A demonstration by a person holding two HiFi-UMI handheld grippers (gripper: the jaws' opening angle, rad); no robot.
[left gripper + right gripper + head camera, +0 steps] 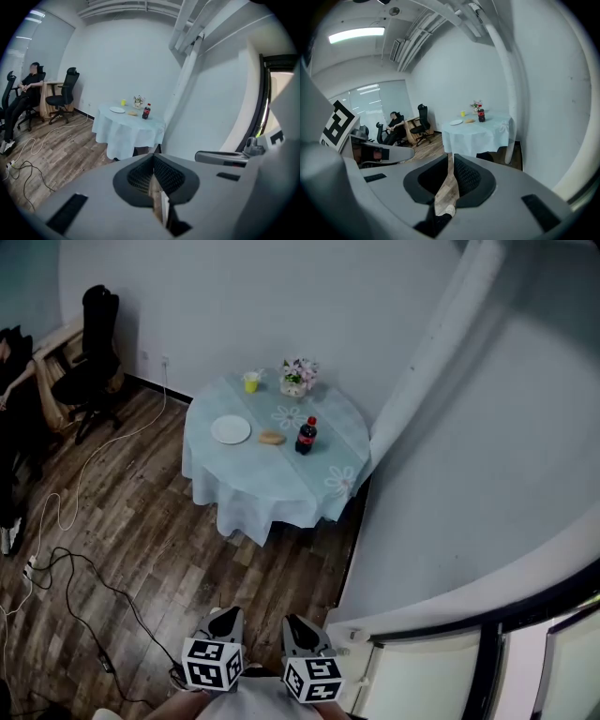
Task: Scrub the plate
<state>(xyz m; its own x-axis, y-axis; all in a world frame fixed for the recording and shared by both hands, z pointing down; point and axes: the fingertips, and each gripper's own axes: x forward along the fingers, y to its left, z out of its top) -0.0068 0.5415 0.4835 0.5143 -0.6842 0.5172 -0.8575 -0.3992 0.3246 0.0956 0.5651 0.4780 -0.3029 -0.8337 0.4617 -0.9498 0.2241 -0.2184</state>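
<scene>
Far ahead, a white plate (231, 430) lies on a round table under a pale blue cloth (253, 479). Beside the plate rests a small tan sponge-like piece (272, 438). My left gripper (225, 622) and right gripper (298, 630) hang side by side at the bottom of the head view, over the wooden floor and well short of the table. Both are shut with nothing between their jaws. The left gripper (153, 161) looks towards the plate (117, 110), and the right gripper (450, 161) also has the plate (456, 122) in its view.
A cola bottle (306, 436), a yellow cup (251, 382) and a flower pot (298, 376) share the table. Cables (75, 587) trail over the floor at left. A black office chair (89, 362) and a seated person (28, 89) are at far left. A white curved wall (450, 474) bounds the right.
</scene>
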